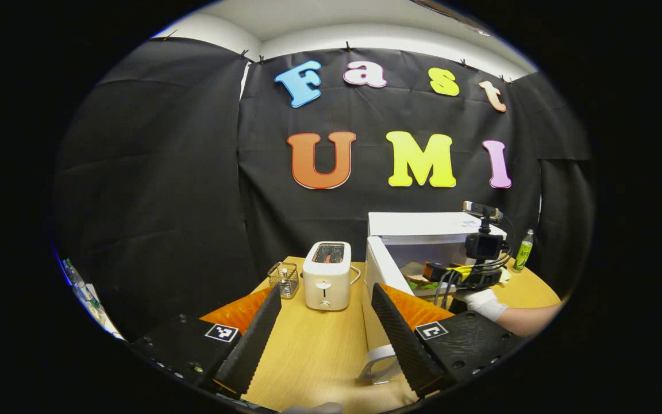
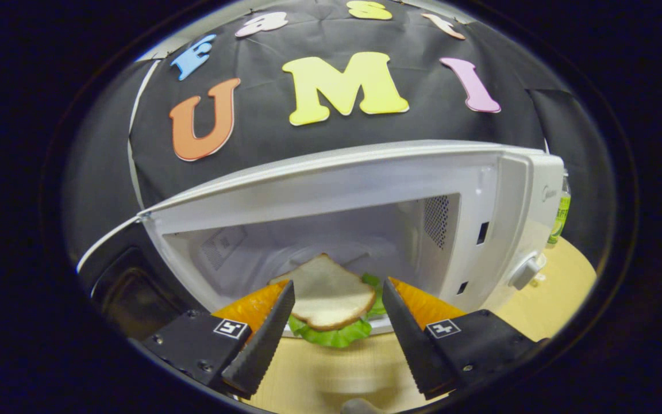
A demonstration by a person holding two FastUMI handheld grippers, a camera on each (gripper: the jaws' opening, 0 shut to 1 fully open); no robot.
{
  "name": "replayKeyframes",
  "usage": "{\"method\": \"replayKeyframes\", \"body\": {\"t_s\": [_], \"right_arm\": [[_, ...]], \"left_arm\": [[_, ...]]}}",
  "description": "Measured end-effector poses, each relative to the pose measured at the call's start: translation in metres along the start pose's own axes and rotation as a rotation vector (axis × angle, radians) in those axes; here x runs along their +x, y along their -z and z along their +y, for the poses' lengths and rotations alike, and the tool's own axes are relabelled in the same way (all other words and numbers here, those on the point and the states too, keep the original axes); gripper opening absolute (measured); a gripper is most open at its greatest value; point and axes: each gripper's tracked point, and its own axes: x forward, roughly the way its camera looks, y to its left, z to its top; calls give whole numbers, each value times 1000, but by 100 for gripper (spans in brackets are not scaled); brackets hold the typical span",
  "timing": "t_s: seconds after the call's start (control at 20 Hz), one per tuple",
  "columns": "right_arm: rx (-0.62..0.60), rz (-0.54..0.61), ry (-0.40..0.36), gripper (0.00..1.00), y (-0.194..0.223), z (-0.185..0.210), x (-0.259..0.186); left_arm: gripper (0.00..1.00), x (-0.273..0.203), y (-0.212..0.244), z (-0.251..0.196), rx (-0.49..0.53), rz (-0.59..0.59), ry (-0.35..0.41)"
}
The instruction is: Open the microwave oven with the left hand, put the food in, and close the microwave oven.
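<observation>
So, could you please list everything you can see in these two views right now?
microwave: one, white, on the table, door open
sandwich: one, pale bread over green lettuce, at the microwave's mouth, between the right gripper's open fingers
toaster: one, white, left of the microwave
wire basket: one, metal, left of the toaster
bottle: one, green, right of the microwave
table: one, light wood
left gripper: open, empty
right gripper: open
gloved hand: white, holding the right gripper
</observation>
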Motion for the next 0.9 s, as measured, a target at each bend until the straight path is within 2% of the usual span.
{"method": "replayKeyframes", "body": {"t_s": [0.3, 0.35, 0.4, 0.55, 0.6, 0.65, 0.9], "right_arm": [[-74, -58, -61, 98, -53, -14, -68], [-97, -68, -66, 91, -63, -20, -81], [-132, -82, -68, 98, -74, -28, -96], [-213, -111, -77, 98, -103, -54, -138], [-232, -128, -81, 92, -116, -63, -154], [-257, -142, -77, 98, -126, -73, -168], [-307, -179, -54, 98, -160, -114, -242]], "left_arm": [[96, -10, -19, -11, 53, -25, 23], [96, -10, -22, -16, 67, -37, 40], [95, -12, -24, -22, 78, -43, 54], [95, -14, -31, -31, 88, -53, 76], [96, -16, -35, -34, 88, -61, 82], [95, -15, -40, -37, 87, -71, 86], [95, -15, -60, -51, 84, -114, 104]]}}
